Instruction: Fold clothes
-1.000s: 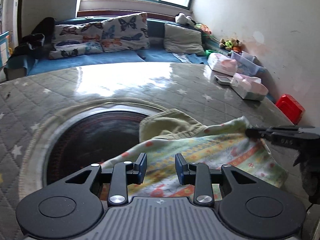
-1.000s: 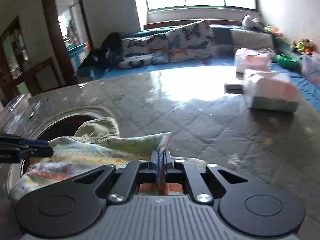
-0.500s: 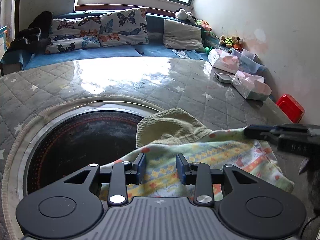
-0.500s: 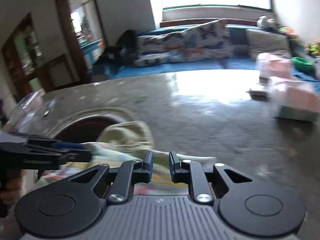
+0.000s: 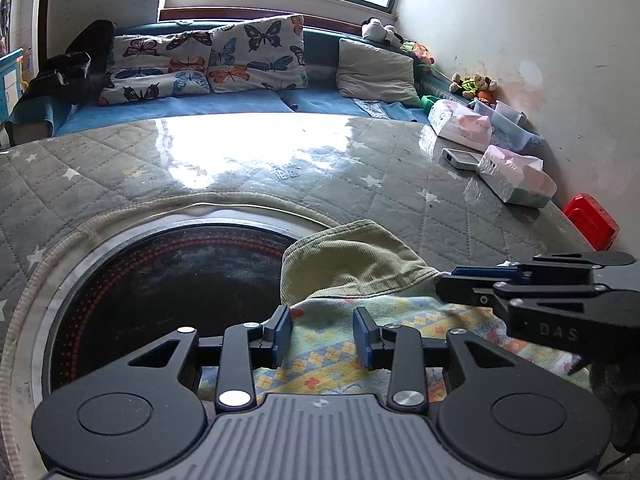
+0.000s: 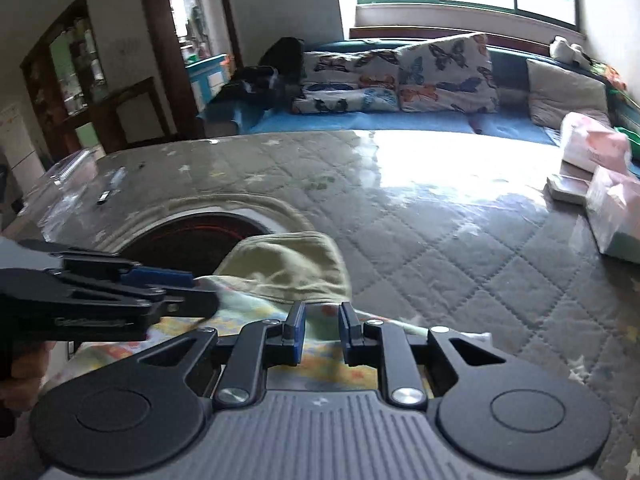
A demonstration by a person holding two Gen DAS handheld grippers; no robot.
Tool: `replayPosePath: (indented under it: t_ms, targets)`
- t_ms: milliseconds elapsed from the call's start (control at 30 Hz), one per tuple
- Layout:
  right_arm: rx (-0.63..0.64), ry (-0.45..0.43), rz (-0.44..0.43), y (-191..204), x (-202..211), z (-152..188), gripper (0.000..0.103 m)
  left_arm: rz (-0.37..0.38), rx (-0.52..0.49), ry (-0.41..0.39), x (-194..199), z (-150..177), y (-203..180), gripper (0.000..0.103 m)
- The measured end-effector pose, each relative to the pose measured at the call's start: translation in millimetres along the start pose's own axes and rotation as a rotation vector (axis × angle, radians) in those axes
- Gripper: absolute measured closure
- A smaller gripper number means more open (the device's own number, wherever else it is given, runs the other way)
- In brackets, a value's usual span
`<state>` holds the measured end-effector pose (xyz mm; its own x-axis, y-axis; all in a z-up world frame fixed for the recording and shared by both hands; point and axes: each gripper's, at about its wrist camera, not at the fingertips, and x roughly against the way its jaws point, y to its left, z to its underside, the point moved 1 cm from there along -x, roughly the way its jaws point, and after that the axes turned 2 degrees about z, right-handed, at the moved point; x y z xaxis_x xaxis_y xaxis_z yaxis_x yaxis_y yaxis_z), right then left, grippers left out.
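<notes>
left gripper parted, empty | right gripper slightly parted, empty | garment beneath (tissue packs beyond)

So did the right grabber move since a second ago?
Yes. In the left wrist view, the right gripper slid leftward over the patterned cloth, from its right edge toward the olive garment.
</notes>
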<state>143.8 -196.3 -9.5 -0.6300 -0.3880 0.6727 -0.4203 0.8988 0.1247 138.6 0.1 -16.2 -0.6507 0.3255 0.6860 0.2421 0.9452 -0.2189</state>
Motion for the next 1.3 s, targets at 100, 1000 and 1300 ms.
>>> replayPosePath:
  t_ms: [100, 1000, 1300]
  targets:
    - [0.043, 0.016, -0.038, 12.6, -1.9, 2.7, 0.082, -0.002, -0.011, -0.008, 4.0, 0.8, -4.9, 0.065]
    - [0.202, 0.047, -0.067, 58.3, 56.2, 61.6, 0.071, -0.012, -0.064, -0.027, 58.7, 66.5, -26.3, 0.063]
    - [0.139, 0.025, -0.038, 42.5, 74.8, 80.9, 0.072, -0.038, -0.087, -0.057, 73.2, 89.1, -31.3, 0.054]
